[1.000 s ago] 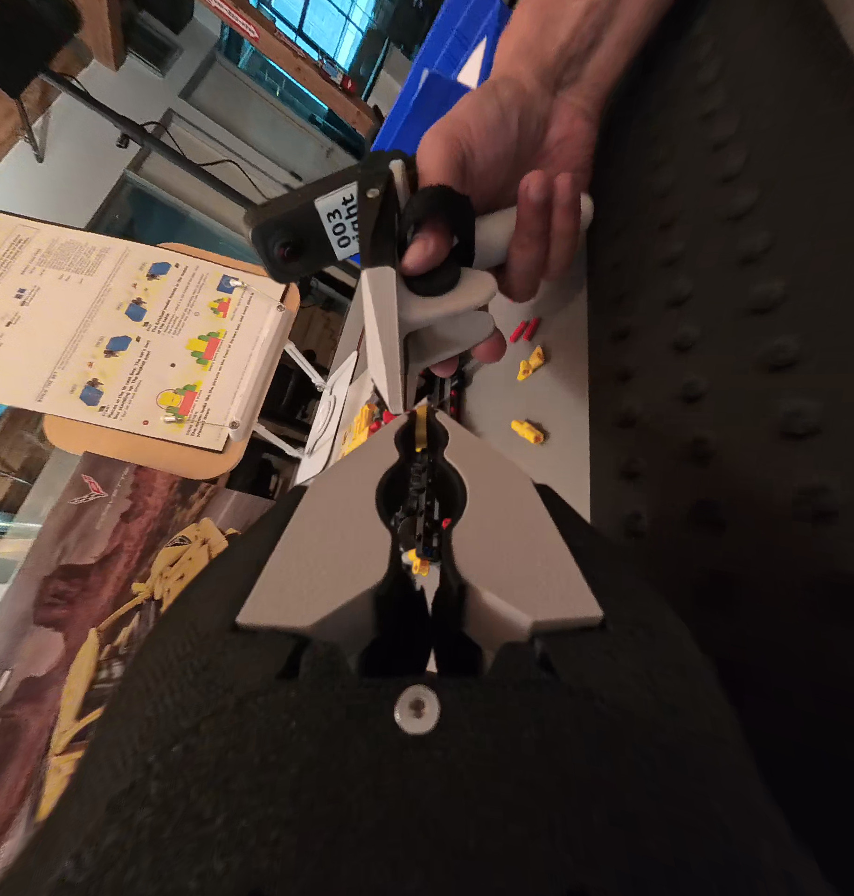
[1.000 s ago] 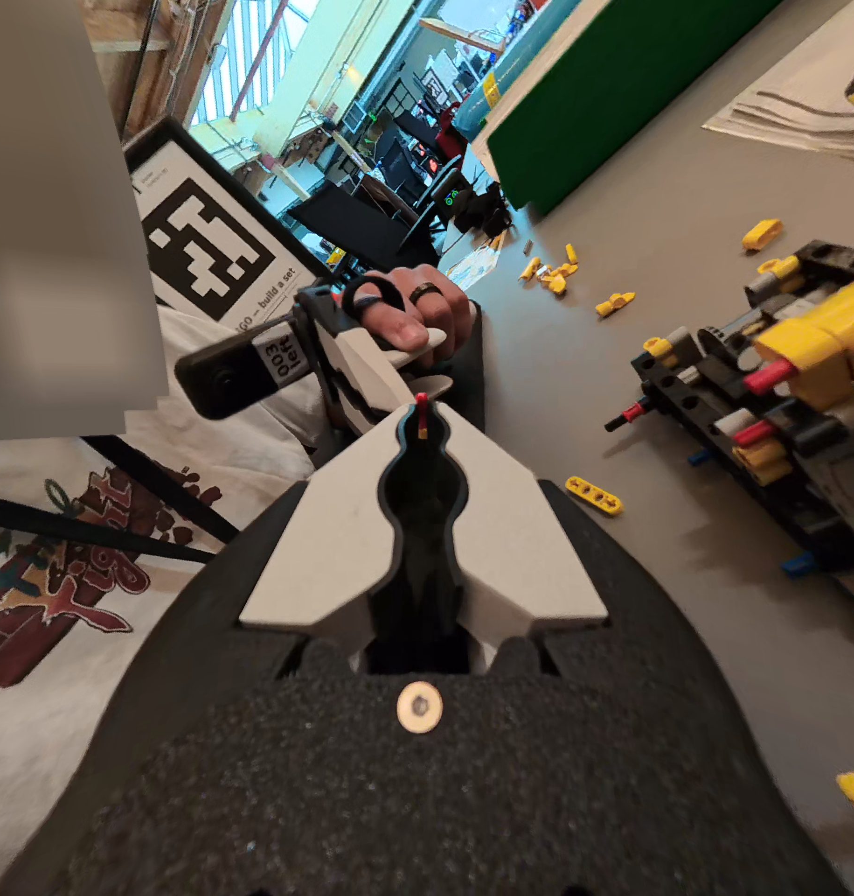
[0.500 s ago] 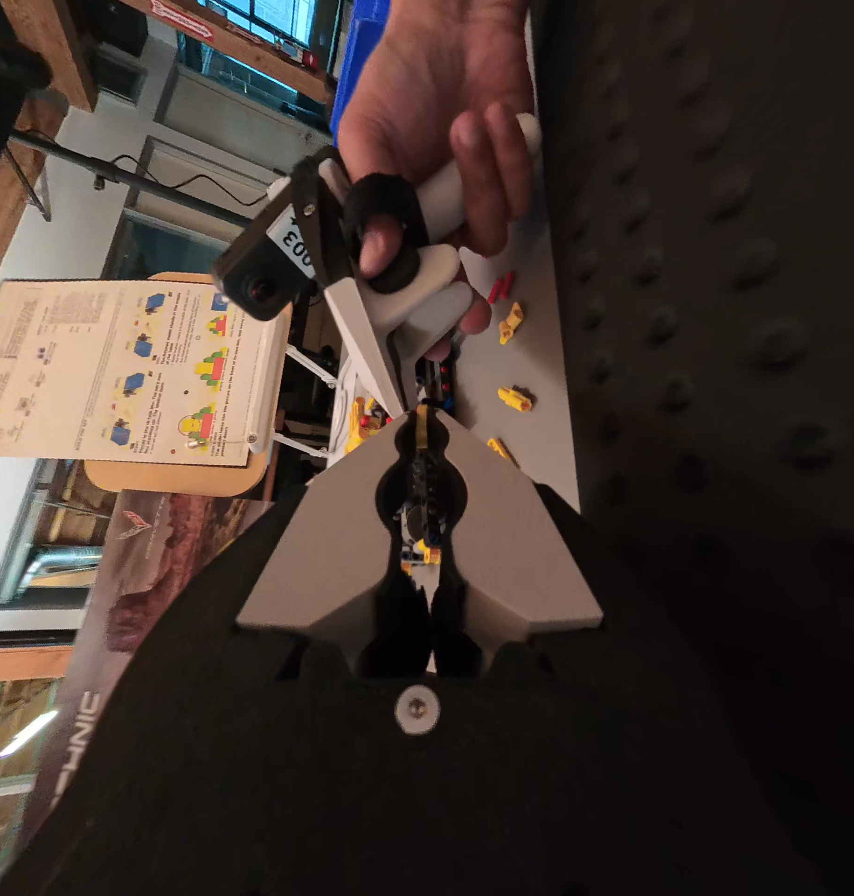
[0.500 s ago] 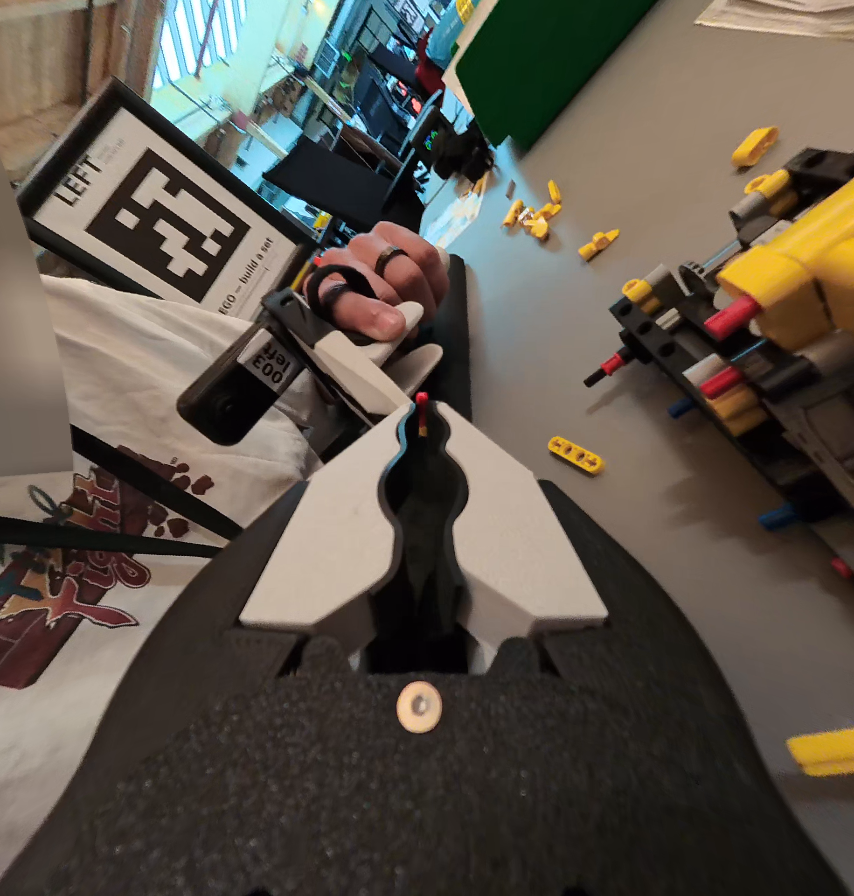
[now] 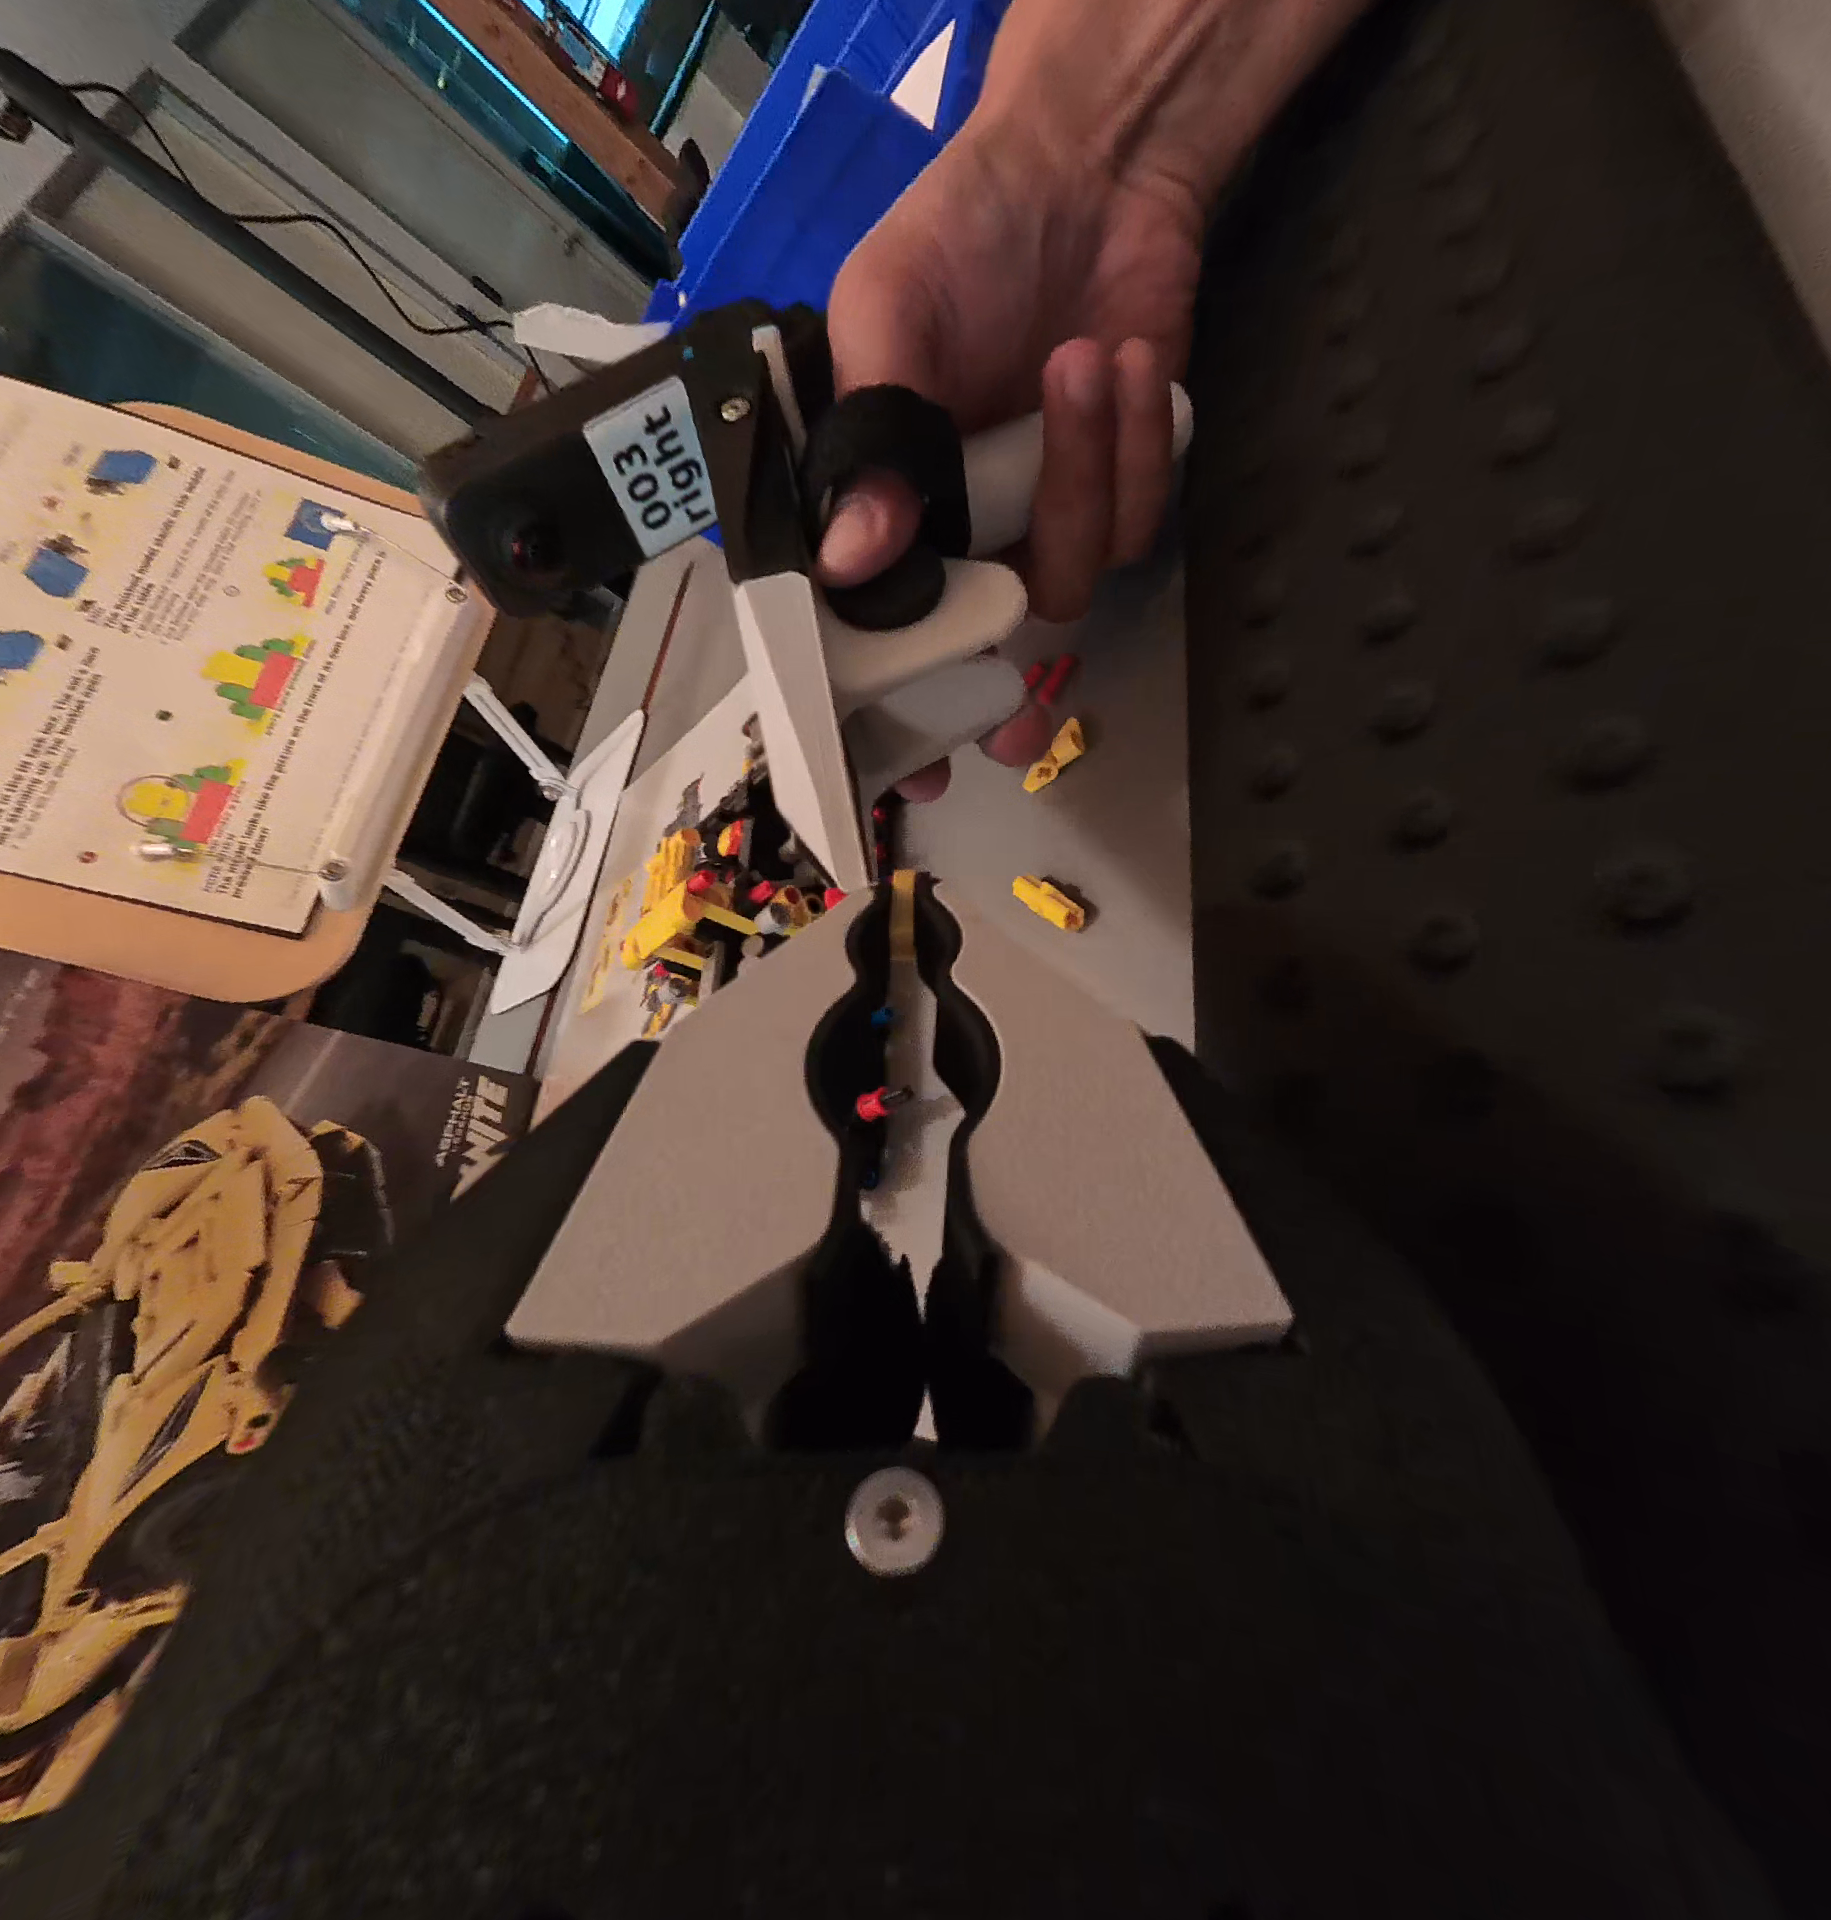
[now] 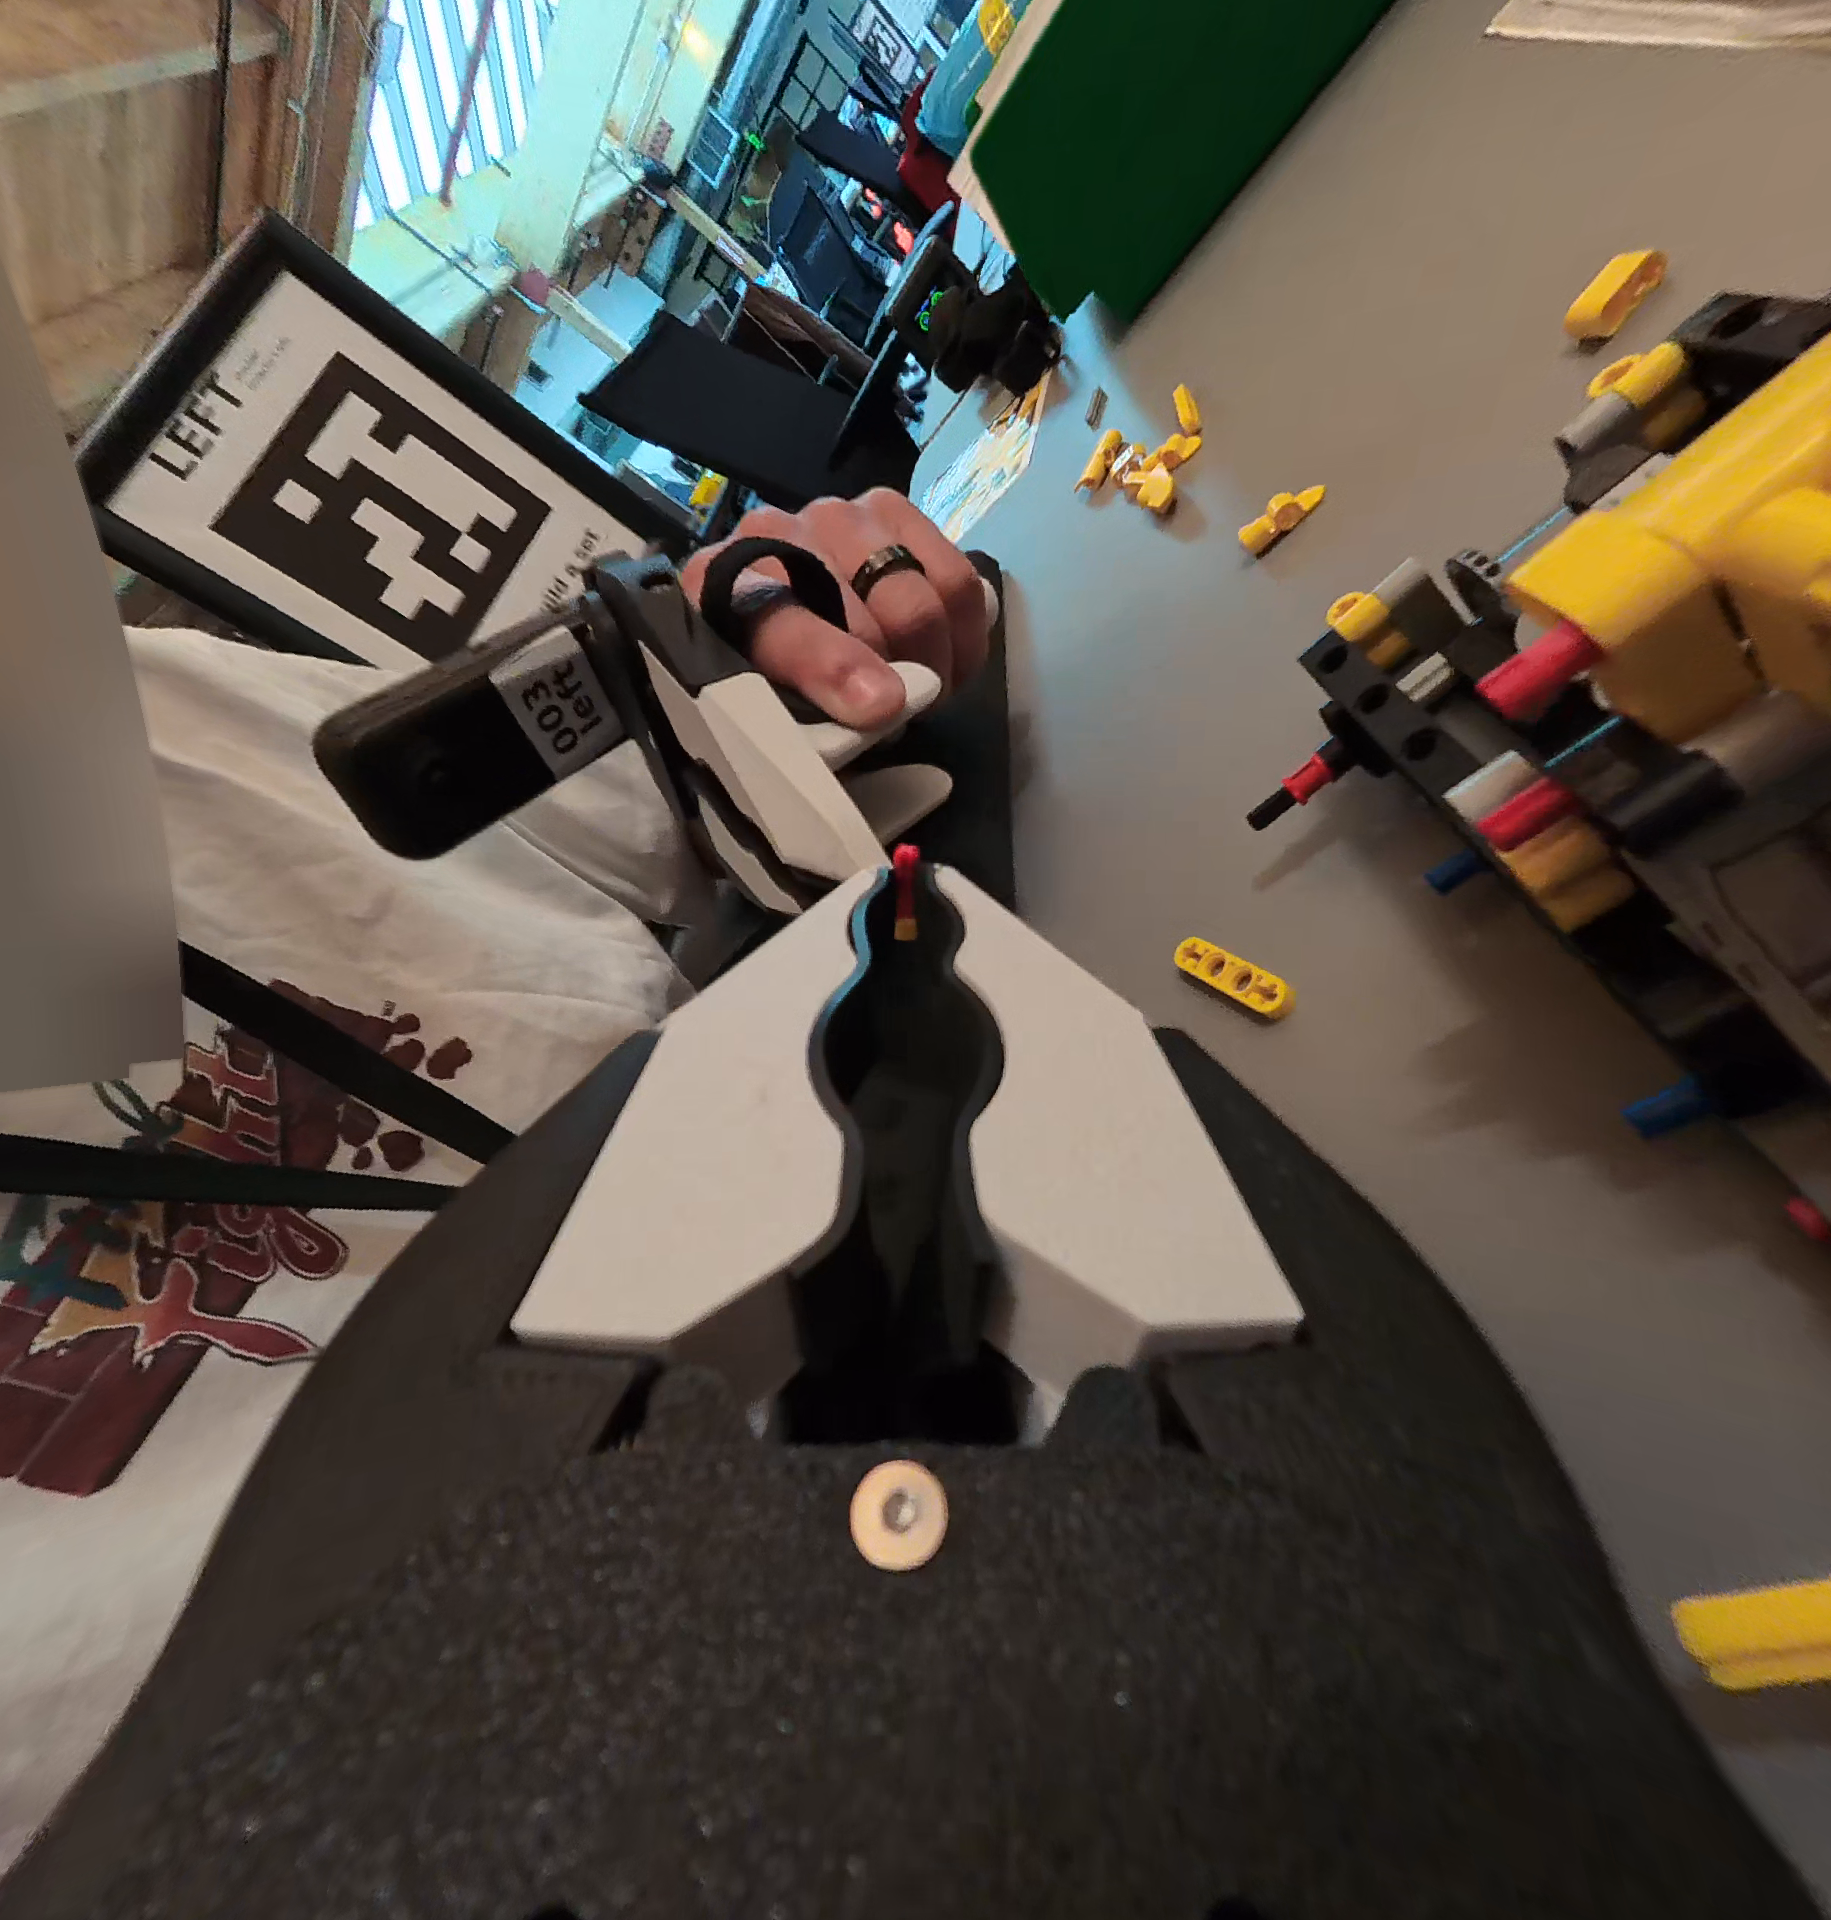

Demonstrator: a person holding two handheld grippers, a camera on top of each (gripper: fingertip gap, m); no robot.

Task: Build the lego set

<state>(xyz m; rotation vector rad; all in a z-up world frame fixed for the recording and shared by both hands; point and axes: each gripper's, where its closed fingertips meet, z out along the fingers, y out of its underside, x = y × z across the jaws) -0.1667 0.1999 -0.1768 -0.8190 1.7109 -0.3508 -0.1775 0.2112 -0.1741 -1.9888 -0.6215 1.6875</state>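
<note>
My left gripper (image 5: 903,896) is shut on a thin yellow piece (image 5: 903,920) at its tips. My right gripper (image 6: 905,883) is shut on a small red pin (image 6: 905,862) with a yellow bit at its lower end. The two grippers meet tip to tip above the grey table (image 6: 1150,727); each shows in the other's view, the right gripper (image 5: 857,852) and the left gripper (image 6: 849,847). The part-built black and yellow lego model (image 6: 1638,707) lies to the right in the right wrist view and behind the right gripper in the left wrist view (image 5: 703,904).
Loose yellow pieces (image 5: 1048,902) and red pins (image 5: 1048,675) lie on the table, and a yellow beam (image 6: 1233,977) near the model. A green bin (image 6: 1150,156), a framed marker sign (image 6: 371,499), an instruction board (image 5: 184,675) and the set's box (image 5: 163,1299) stand around. A black studded mat (image 5: 1565,727) borders the table. Left and right tips are no more than a few centimetres apart.
Both grippers have stayed shut and tip to tip. They have tilted and shifted together, so the model now shows to the left of the left gripper's fingers.
</note>
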